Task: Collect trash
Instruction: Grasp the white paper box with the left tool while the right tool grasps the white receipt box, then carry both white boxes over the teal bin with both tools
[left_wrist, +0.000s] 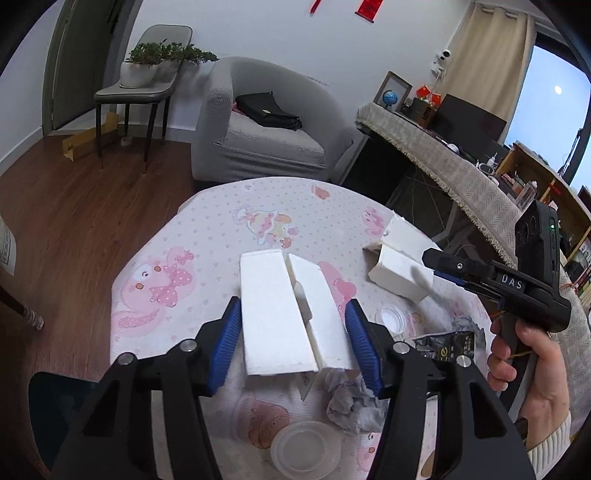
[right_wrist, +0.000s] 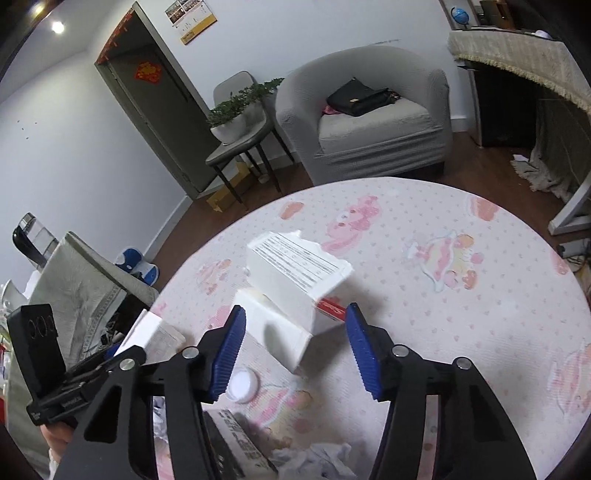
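My left gripper (left_wrist: 291, 343) is shut on a flattened white carton (left_wrist: 284, 317) and holds it above the pink cartoon tablecloth (left_wrist: 221, 229). A second white box (left_wrist: 399, 266) lies on the table to the right; in the right wrist view it (right_wrist: 295, 280) shows printed text and a red flap. My right gripper (right_wrist: 293, 345) is open, its blue pads on either side of that box's near end, not touching it. The right gripper also shows in the left wrist view (left_wrist: 436, 264), at the box. Crumpled grey paper (left_wrist: 351, 402) and a dark wrapper (left_wrist: 443, 343) lie below.
A clear plastic lid (left_wrist: 306, 450) and a small round lid (left_wrist: 391, 317) lie on the table; the small lid also shows in the right wrist view (right_wrist: 242, 386). A grey armchair (left_wrist: 266, 125) with a black bag stands behind. A covered desk (left_wrist: 461, 173) is to the right.
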